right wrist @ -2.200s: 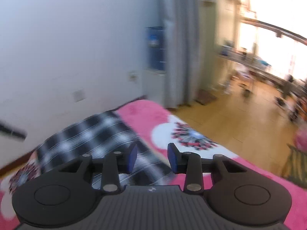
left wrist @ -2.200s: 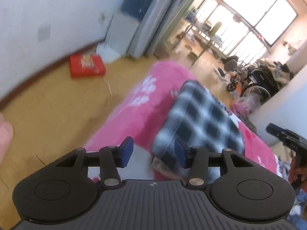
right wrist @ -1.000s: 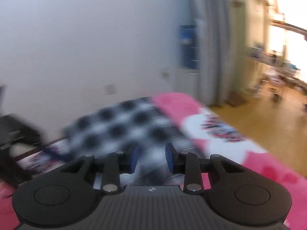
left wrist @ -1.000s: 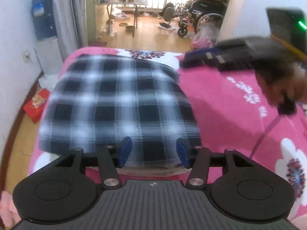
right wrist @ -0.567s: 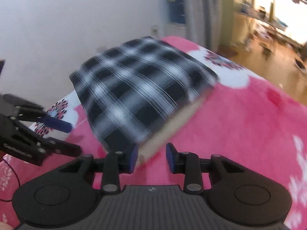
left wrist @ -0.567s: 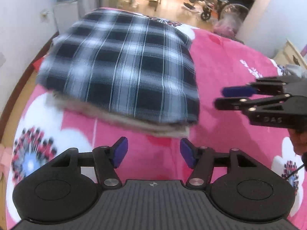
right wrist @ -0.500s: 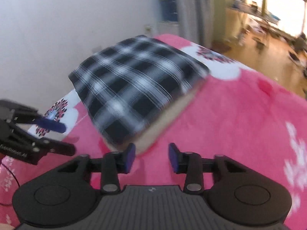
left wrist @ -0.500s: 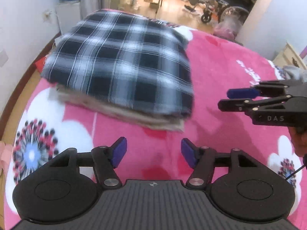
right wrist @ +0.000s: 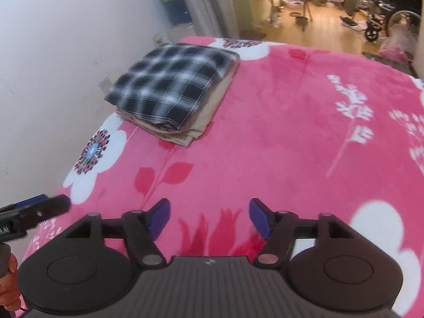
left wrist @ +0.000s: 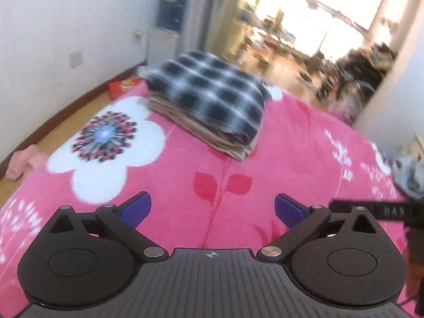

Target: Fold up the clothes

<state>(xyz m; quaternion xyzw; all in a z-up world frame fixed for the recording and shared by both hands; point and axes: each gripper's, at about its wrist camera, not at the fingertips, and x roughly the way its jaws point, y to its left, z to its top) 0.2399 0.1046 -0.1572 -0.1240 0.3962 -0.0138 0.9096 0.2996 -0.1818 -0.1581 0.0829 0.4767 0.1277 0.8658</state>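
A folded black-and-white plaid garment [left wrist: 212,95] [right wrist: 172,84] lies on top of a folded beige garment [left wrist: 209,135] [right wrist: 196,124] at the far corner of a pink flowered blanket [left wrist: 291,153] [right wrist: 278,132]. My left gripper [left wrist: 212,209] hovers well short of the stack, its jaws opening wide with nothing between them. My right gripper [right wrist: 208,216] is also back from the stack, jaws opening, only bare blanket between the blue pads. Each gripper shows at the edge of the other's view.
A white wall [right wrist: 66,53] runs along the blanket's left side. A red packet [left wrist: 123,86] lies on the wooden floor [left wrist: 66,122]. A water dispenser [left wrist: 167,26], curtain, table and wheelchairs [right wrist: 376,18] stand beyond the bed. Crumpled grey cloth [left wrist: 408,175] lies at the right.
Both grippers let go of the plaid garment, drew back from the stack and spread their jaws wider. The stack now lies farther away in both views.
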